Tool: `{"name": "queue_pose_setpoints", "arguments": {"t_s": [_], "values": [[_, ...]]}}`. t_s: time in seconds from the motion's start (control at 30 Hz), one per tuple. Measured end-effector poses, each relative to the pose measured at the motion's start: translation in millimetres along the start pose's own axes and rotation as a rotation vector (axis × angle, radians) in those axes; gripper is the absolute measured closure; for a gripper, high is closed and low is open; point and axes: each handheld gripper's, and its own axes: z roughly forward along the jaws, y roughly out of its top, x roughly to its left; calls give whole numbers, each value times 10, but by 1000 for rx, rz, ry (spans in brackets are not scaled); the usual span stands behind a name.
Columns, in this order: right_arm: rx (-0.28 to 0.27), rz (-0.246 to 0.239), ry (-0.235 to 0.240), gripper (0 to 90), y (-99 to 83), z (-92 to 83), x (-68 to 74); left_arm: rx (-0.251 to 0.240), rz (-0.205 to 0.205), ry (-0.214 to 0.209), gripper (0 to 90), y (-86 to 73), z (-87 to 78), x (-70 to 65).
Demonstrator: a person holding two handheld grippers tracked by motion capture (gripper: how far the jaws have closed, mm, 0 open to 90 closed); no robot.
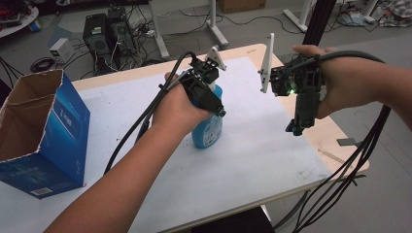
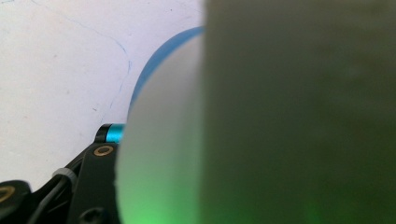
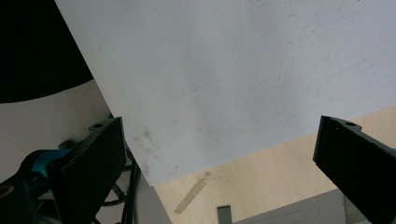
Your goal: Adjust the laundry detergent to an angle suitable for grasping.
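Note:
A blue spray bottle [image 1: 209,130] stands upright in the middle of the white table top [image 1: 272,155]. My left gripper [image 1: 213,108] comes down over it from the near side and is shut on the bottle's upper body. In the left gripper view the bottle [image 2: 159,121] is a blurred pale shape pressed close to the lens, with one black finger [image 2: 99,161] beside it. My right gripper [image 1: 296,127] hangs open above the table's right edge, pointing down with nothing in it. The right gripper view shows its jaws [image 3: 224,135] wide apart over the white sheet [image 3: 233,70].
A torn blue cardboard box [image 1: 43,131] stands open at the left of the table. Bare wood and a strip of tape [image 3: 191,192] show along the right edge. Cables trail from both grippers. On the floor behind the table are a computer tower [image 1: 104,34] and table legs.

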Motion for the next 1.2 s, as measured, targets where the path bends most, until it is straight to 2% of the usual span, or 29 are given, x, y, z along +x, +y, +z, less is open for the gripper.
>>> {"name": "queue_pose_setpoints", "arguments": {"t_s": [0.2,0.37,0.5,0.63,0.87,1.0,1.07,1.1,1.2], "values": [[2,-8,-3,18,26,0,-2,6,-7,-14,440,-14,-31,25],[-4,-10,-3,18,42,-7,4,-12,14,-19,441,-25,-118,8],[2,-12,-6,18,67,-22,-1,-31,18,-62,442,-50,-284,26],[-1,-18,-8,18,107,-36,4,-21,47,-65,442,-95,-423,49],[0,-25,-11,18,196,-70,0,3,133,-55,441,-217,-686,96],[1,-48,-13,18,238,-79,-25,24,181,-78,441,-304,-823,140],[1,-30,-11,18,251,-79,-13,28,196,-90,441,-329,-854,149],[-1,-38,-11,18,261,-76,-23,43,225,-116,441,-392,-934,169],[4,-48,-10,18,315,-73,-32,55,260,-147,442,-470,-1017,182]]}}
